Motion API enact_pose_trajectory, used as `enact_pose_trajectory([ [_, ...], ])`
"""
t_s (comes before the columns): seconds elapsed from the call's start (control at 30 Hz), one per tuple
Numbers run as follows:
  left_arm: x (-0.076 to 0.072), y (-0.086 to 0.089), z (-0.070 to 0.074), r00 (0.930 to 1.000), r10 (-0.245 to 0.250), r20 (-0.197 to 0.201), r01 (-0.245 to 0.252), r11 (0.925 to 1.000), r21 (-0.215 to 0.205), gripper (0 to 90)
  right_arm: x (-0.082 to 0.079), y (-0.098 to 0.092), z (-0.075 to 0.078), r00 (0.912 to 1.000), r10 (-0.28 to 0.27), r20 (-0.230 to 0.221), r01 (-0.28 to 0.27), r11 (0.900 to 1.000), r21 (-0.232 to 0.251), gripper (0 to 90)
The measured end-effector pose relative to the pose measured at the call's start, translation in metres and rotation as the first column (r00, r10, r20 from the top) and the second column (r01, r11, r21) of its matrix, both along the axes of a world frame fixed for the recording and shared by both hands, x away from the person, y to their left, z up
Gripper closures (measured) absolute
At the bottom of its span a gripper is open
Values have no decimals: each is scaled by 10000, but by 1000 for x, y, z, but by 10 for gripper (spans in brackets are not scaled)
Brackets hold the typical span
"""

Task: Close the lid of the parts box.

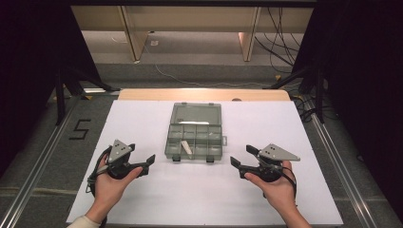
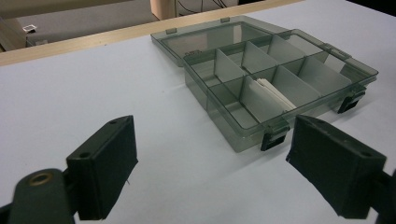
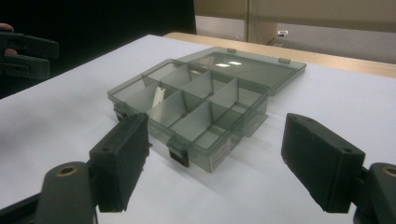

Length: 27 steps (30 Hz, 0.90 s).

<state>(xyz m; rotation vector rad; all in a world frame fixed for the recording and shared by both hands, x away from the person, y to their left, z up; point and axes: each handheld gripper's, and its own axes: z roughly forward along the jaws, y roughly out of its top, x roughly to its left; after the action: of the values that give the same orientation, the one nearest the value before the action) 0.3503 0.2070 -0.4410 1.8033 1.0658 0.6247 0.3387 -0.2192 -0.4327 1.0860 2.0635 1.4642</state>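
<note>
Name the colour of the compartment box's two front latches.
Black latches on the translucent grey-green box; clearest in the left gripper view.

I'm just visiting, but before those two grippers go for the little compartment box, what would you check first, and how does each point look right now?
1. Lid of the compartment box folded fully back: ok.
2. Left gripper open with nothing between the jaws: ok.
3. Right gripper open with nothing between the jaws: ok.
4. Both grippers apart from the box, one on each side: ok.
5. White piece lying loose in a front compartment, within reach: ok.
6. Whether the other compartments hold anything small: cannot tell for certain; they look bare.
</note>
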Motion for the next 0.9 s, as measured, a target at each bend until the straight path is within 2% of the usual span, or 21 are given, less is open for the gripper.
enact_pose_trajectory([
  [0.07,7,-1,4,9999,-86,60,86,10000,22,148,-1,1,-1,10000,53,3,-53,9999,104,244],
  [0.1,10,-2,6,10000,30,-34,-30,10000,34,149,-1,1,-1,10000,40,-82,-39,9999,158,244],
  [0.27,43,-8,18,10000,-43,-16,44,9998,182,164,-2,0,-3,10000,22,-45,-21,9996,286,245],
  [0.33,60,-12,22,9999,-83,-89,86,9994,327,175,-4,-3,-1,9994,-21,-349,19,10000,-59,246],
  [0.37,66,-13,23,9999,-132,-94,135,9995,295,184,-5,-3,-1,9992,-29,-389,27,10000,-38,246],
  [0.43,81,-18,26,9999,13,-171,-5,9990,450,192,-4,-3,-3,9998,9,-175,-9,10000,44,246],
  [0.53,105,-25,28,9983,174,-548,-142,9982,577,223,-4,-3,-4,10000,23,-51,-21,9996,276,246],
  [0.57,111,-25,29,9970,78,-774,-9,9961,884,247,-5,-4,-3,9995,43,-327,-33,9996,288,246],
  [0.63,124,-30,26,9932,258,-1137,-182,9976,674,292,-4,-6,-5,9999,31,-156,-28,9998,189,246],
  [0.67,131,-30,25,9923,176,-1225,-62,9957,925,299,-4,-6,-5,9998,19,-193,-13,9996,294,246],
  [0.7,136,-33,23,9915,269,-1271,-174,9970,756,310,-6,-9,-3,9991,-55,-411,54,10000,-27,246],
  [0.73,143,-36,21,9890,268,-1456,-153,9967,794,323,-6,-9,-3,9990,-82,-429,81,10000,-36,247],
  [0.77,147,-38,19,9873,310,-1561,-182,9964,830,333,-5,-8,-5,9997,-18,-227,26,9994,332,247],
  [0.8,154,-40,17,9853,357,-1671,-208,9957,899,340,-5,-9,-5,9998,-15,-204,22,9995,327,247],
  [0.83,157,-41,16,9818,356,-1866,-141,9933,1150,366,-6,-10,-5,9998,-80,-182,84,9997,220,247],
  [0.9,170,-45,12,9721,466,-2301,-254,9953,939,402,-7,-12,-6,9998,-166,-138,170,9994,296,248],
])
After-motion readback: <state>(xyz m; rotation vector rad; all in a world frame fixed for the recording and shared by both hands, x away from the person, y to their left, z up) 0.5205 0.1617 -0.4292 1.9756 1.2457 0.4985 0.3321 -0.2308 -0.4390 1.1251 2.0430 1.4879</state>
